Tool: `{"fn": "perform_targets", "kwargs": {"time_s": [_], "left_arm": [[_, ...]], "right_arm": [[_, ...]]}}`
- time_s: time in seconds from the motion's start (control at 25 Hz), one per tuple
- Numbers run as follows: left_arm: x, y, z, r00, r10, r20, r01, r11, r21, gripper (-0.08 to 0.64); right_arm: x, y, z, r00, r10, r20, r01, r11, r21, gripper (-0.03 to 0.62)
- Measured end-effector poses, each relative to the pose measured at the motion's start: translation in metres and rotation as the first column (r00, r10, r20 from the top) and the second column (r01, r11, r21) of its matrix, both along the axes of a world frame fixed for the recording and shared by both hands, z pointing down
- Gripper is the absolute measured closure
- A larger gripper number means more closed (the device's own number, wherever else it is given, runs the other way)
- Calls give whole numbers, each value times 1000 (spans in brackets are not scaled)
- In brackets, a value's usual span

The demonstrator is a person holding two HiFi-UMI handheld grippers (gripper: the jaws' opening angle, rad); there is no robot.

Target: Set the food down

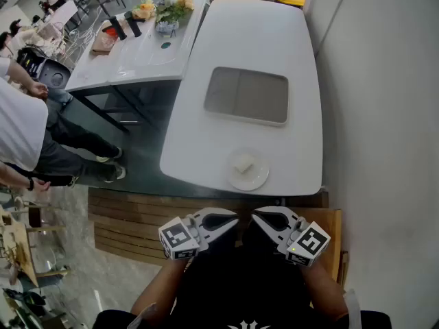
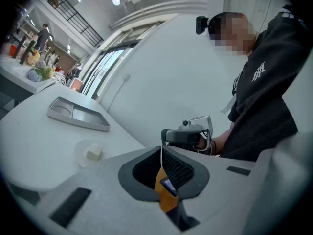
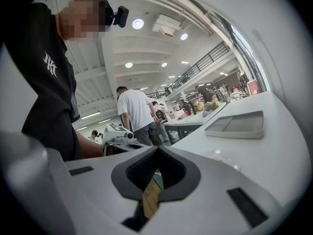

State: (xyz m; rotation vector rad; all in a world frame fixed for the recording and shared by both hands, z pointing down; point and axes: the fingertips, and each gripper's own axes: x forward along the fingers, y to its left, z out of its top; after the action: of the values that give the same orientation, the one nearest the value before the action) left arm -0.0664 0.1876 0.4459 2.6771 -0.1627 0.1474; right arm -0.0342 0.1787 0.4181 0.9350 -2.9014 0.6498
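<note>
Closest to you, in front of your dark top, your left gripper (image 1: 234, 220) and your right gripper (image 1: 255, 216) point inward at each other, tips just beside one another but apart. Each gripper view shows its own jaws pressed together with nothing between them, so both grippers are clenched and empty. From the left gripper view the right gripper (image 2: 188, 136) sits straight ahead, and from the right gripper view the left gripper (image 3: 117, 132) sits just past the jaw tips. Below your grippers in the head view runs a brown wooden slatted bench (image 1: 130, 226). Beyond it begins the white rounded worktop (image 1: 260, 33). Near its closest edge rests a round translucent plate (image 1: 259, 178), and on that plate lies the small pale cube of food (image 1: 243, 163), well apart from both grippers; the left gripper view shows the same cube (image 2: 94, 153) sitting on the plate (image 2: 80, 153). Farther along the worktop, clear of the plate, lies a grey rectangular tray with two compartments (image 1: 248, 94), both bare. Past it, to the left, stands a second white worktop (image 1: 137, 60) carrying a bunch of flowers (image 1: 168, 9), and a person in a white shirt (image 1: 14, 129) stands at the left edge.
</note>
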Motion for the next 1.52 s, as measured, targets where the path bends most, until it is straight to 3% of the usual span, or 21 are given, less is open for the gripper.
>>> {"fn": "perform_targets", "kwargs": {"time_s": [0.36,0.64,0.8,0.96,1.04,1.12,1.24,1.52], "left_arm": [[-12,-4,6,1000,-7,-8,7,1000,-22,551],[-14,-11,4,999,43,7,-43,999,-32,551],[-28,-28,3,999,-35,17,35,999,-24,551],[-42,-43,16,997,-68,27,70,994,-81,550],[-49,-49,23,996,-84,42,88,990,-113,541],[-53,-54,28,994,-100,49,107,982,-159,453],[-54,-62,35,990,-128,61,138,963,-233,412],[-42,-92,64,955,-216,204,282,878,-388,329]], "right_arm": [[1,-10,7,996,68,-56,-69,998,-13,589],[10,-17,9,993,120,-22,-122,985,-124,588],[10,-19,10,990,137,-18,-138,973,-187,584],[12,-28,15,986,161,-29,-164,963,-216,486],[15,-34,20,983,180,-30,-182,953,-241,482],[23,-41,26,979,203,-19,-200,940,-277,482],[42,-56,38,975,222,-12,-213,918,-333,475],[83,-95,65,981,190,-35,-185,873,-452,403]]}}
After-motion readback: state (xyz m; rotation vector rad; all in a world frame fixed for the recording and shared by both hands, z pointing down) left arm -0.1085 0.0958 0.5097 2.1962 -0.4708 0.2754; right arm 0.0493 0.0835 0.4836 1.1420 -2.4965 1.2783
